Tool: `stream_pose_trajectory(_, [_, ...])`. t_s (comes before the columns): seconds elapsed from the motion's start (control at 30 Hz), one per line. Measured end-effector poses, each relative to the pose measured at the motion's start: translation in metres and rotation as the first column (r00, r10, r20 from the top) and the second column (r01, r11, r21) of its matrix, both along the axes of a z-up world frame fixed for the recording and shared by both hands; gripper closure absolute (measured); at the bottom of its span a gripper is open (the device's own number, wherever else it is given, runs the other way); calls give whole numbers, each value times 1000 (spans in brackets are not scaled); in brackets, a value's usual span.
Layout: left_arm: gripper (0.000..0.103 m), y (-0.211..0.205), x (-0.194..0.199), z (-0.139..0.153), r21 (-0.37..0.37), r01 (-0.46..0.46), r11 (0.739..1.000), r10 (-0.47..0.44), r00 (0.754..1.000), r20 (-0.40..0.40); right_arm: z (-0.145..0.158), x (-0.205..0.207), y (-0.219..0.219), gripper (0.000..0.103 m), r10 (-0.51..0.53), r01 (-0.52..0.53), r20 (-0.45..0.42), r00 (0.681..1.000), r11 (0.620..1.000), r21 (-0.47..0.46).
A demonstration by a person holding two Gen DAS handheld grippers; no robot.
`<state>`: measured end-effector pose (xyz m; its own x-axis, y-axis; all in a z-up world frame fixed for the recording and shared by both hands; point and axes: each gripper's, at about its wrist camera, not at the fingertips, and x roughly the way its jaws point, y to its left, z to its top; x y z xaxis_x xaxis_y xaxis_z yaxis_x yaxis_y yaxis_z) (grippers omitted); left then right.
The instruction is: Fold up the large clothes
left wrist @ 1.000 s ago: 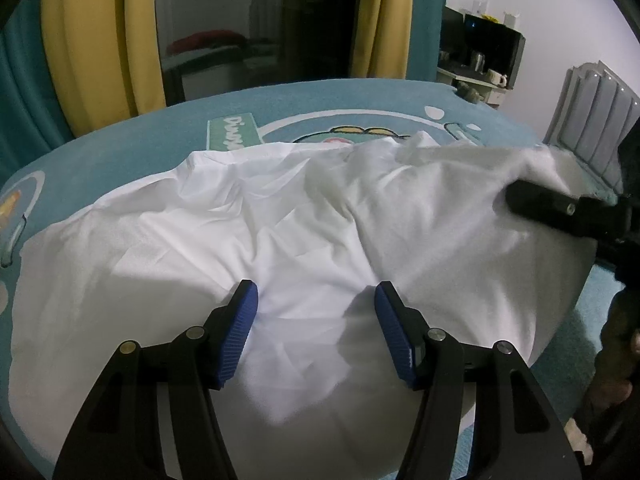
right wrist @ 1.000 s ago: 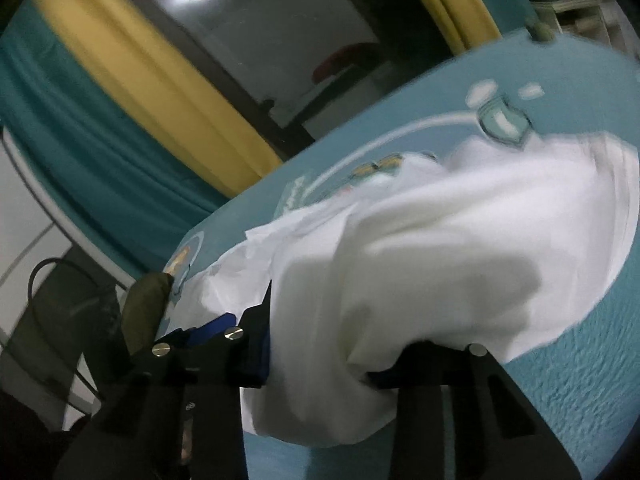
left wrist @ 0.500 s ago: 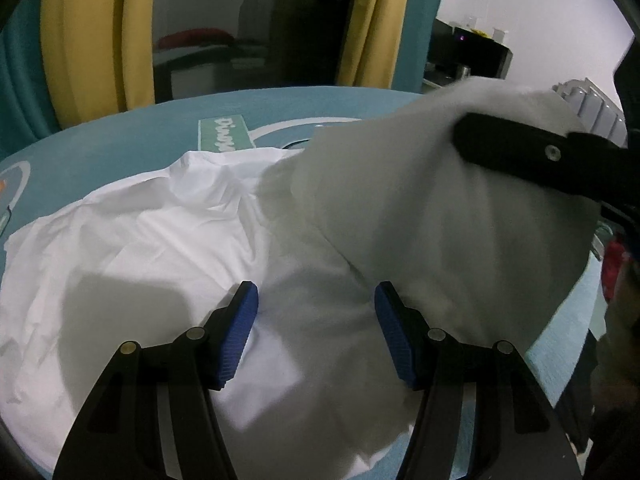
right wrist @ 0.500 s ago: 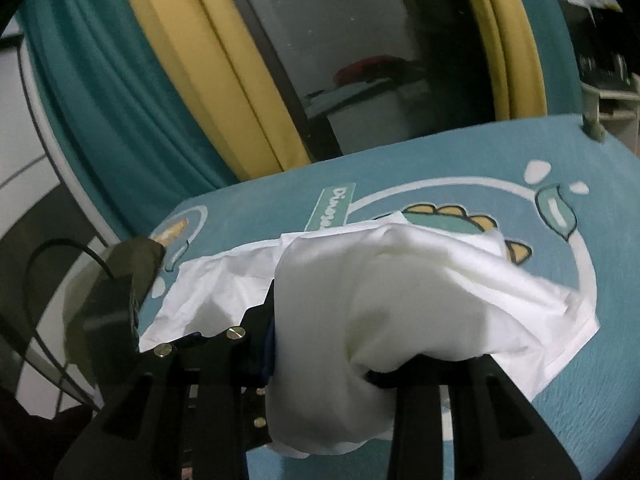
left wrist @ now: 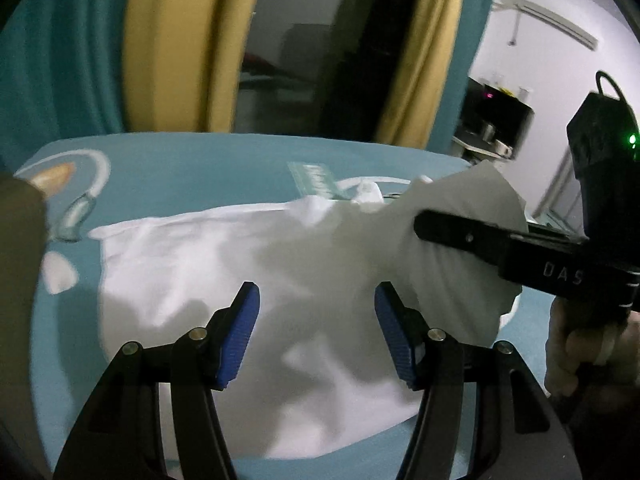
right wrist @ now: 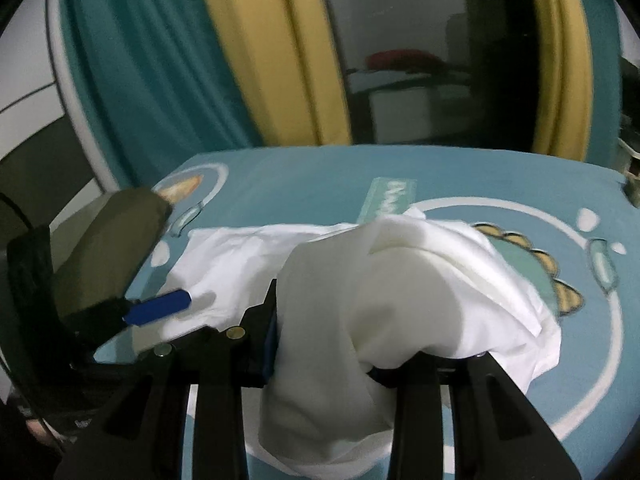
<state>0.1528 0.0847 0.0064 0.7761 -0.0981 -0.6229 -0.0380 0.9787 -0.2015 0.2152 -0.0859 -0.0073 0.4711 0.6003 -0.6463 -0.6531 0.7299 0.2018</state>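
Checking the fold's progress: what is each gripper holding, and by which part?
The right gripper clamps a bunched edge of the white cloth garment; exactly which part cannot be told. The left gripper is open, holding nothing.

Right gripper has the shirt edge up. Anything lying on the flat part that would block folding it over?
Nothing visible. The right gripper holds the lifted edge of the white garment; its flat part is bare. The open left gripper hovers above it and may need to back off.

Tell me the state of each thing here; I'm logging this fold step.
Shirt: white, crumpled, mostly flat on the bed, one side lifted.
Right gripper: shut on the shirt, holding the lifted side.
Left gripper: open, empty, above the shirt.
Bed: teal cartoon cover, under the shirt.
Curtains: parted.
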Motion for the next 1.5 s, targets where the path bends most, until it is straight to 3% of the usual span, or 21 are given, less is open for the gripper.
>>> stream_pose_trajectory(0.27, [40,65,-25,-3,26,-169,985,169,985,-12,-29,-7,57,57,162,-169,-76,984,982,-90])
stream_pose_trajectory(0.37, [40,85,-37,-2,34,-222,974,223,975,-14,-35,-13,72,38,210,-218,-83,974,972,-91])
stream_pose_trajectory(0.43, [40,97,-44,-3,38,-257,966,258,966,-19,-37,-18,83,19,249,-256,-78,965,961,-104])
stream_pose_trajectory(0.47, [40,103,-47,-4,40,-275,961,276,961,-24,-38,-22,89,18,272,-278,-70,960,953,-118])
stream_pose_trajectory(0.67, [40,125,-60,-5,51,-340,939,342,939,-42,-35,-46,113,16,393,-390,-7,919,908,-154])
stream_pose_trajectory(0.87, [40,138,-64,3,62,-382,922,384,923,-33,-40,-82,137,16,604,-604,-40,796,788,-119])
stream_pose_trajectory(1.03, [40,132,-58,16,64,-357,932,359,933,-17,-40,-89,130,16,626,-628,-48,778,775,-73])
stream_pose_trajectory(1.13, [40,119,-48,22,68,-306,949,307,952,-6,-26,-87,111,16,614,-614,-17,789,788,-29])
stream_pose_trajectory(1.2, [40,108,-39,23,62,-265,962,266,964,-3,-18,-80,94,16,581,-581,-7,814,814,-7])
stream_pose_trajectory(1.33, [40,85,-14,16,42,-141,989,142,990,-23,-11,-58,53,16,466,-466,0,885,885,21])
stream_pose_trajectory(1.5, [40,79,19,-18,144,-108,984,128,983,-135,-16,-21,2,16,243,-242,-32,969,969,43])
